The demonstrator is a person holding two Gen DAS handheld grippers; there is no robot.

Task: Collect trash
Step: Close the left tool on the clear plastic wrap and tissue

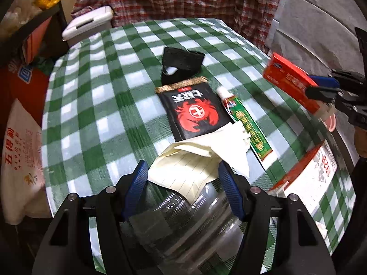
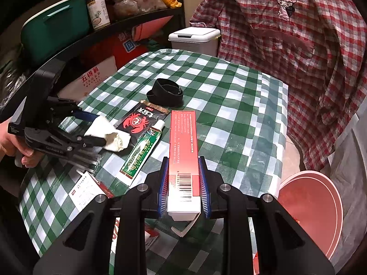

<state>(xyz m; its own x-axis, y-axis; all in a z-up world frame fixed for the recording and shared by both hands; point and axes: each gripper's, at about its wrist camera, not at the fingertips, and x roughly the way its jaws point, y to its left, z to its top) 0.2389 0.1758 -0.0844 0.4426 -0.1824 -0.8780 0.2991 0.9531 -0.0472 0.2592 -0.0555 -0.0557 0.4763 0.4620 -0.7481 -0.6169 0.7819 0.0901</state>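
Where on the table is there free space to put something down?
The checked cloth is bare on the far side beyond the black strap, toward the white bin, and along the right edge. It is crowded in the near middle: black packet, green tube, crumpled paper.

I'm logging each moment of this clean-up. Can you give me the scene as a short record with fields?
left claw: shut on crumpled cream lined paper, over a clear plastic bottle
right claw: shut on long red-and-white cardboard box, held above the table
surface: green-and-white checked tablecloth
lying on cloth: black sachet with red crab print; green tube with white cap; black folded strap
beyond table: white lidded bin
beside table: red round basin
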